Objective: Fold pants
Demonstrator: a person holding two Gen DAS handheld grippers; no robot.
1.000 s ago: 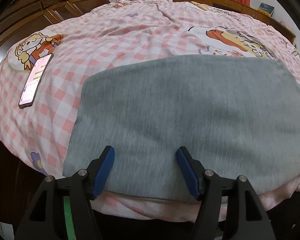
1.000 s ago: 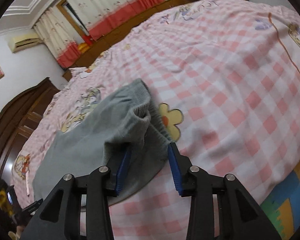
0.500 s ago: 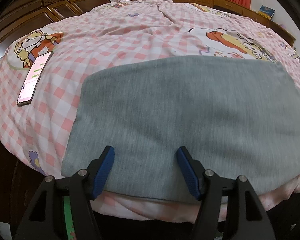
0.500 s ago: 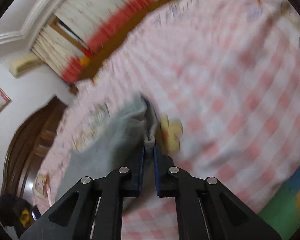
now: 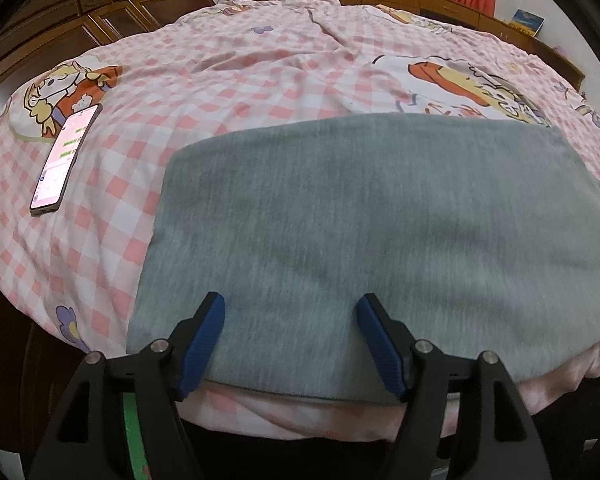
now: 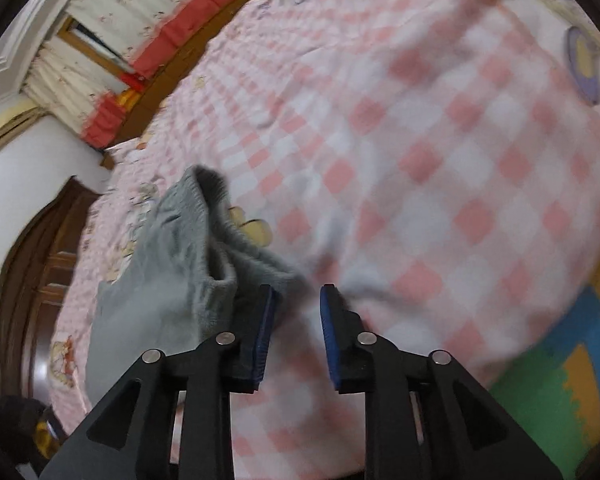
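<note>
The grey pants (image 5: 372,232) lie folded flat on the pink checked bed sheet (image 5: 220,72) near the bed's front edge. My left gripper (image 5: 290,332) is open and empty, its fingers hovering over the near edge of the pants. In the right wrist view the waistband end of the pants (image 6: 188,248) is lifted and bunched, to the left of my right gripper (image 6: 296,316). The right gripper is open and holds nothing; its left finger (image 6: 264,320) is beside the cloth.
A phone (image 5: 66,156) with a lit screen lies on the sheet to the left of the pants. A dark wooden wardrobe (image 5: 80,12) stands at the left, curtains (image 6: 112,20) behind the bed. Coloured foam floor mats (image 6: 560,384) show past the bed's right edge.
My right gripper closed on the waistband half a second ago, and now it has opened and let go. The left gripper has stayed open over the pants' near edge.
</note>
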